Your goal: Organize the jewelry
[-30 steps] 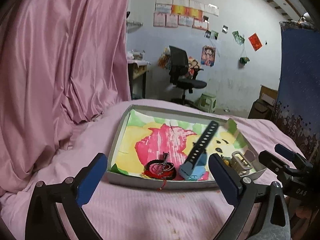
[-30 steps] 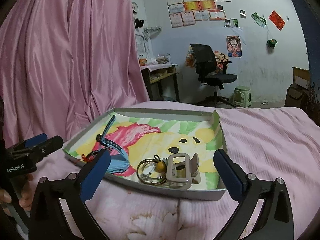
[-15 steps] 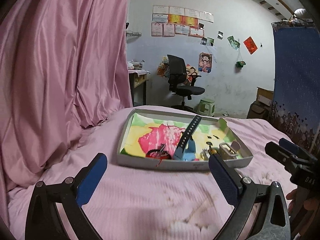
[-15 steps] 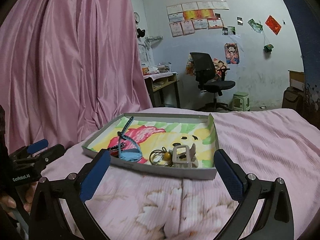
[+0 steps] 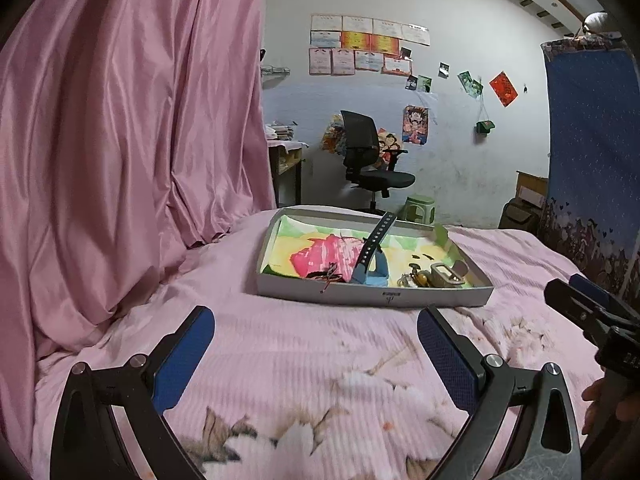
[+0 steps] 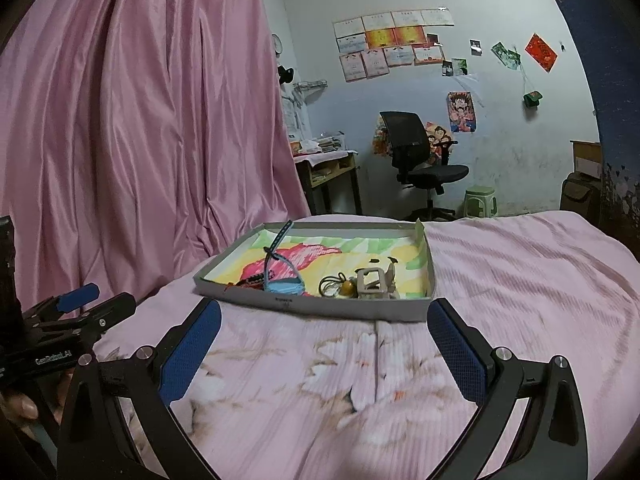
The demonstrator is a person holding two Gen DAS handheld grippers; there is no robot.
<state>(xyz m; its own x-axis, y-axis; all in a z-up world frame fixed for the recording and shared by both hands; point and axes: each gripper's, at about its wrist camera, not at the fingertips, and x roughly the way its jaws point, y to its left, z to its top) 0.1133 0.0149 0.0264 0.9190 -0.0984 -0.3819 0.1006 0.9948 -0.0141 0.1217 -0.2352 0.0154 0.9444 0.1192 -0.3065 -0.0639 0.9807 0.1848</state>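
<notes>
At frame centre, the tray (image 5: 372, 294) on the bed (image 5: 280, 352) has receded; both grippers, left gripper (image 5: 316, 354) and right gripper (image 6: 326, 346), have backed off with jaws spread empty, sorting apparently finished.

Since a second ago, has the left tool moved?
Yes. The left tool has pulled back from the tray, which now looks smaller with more pink bedspread before it.

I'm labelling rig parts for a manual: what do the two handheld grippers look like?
Both the left gripper and the right gripper have black frames with silver screws and jaws lined with textured blue pads. White lettering marks the left one's side.
</notes>
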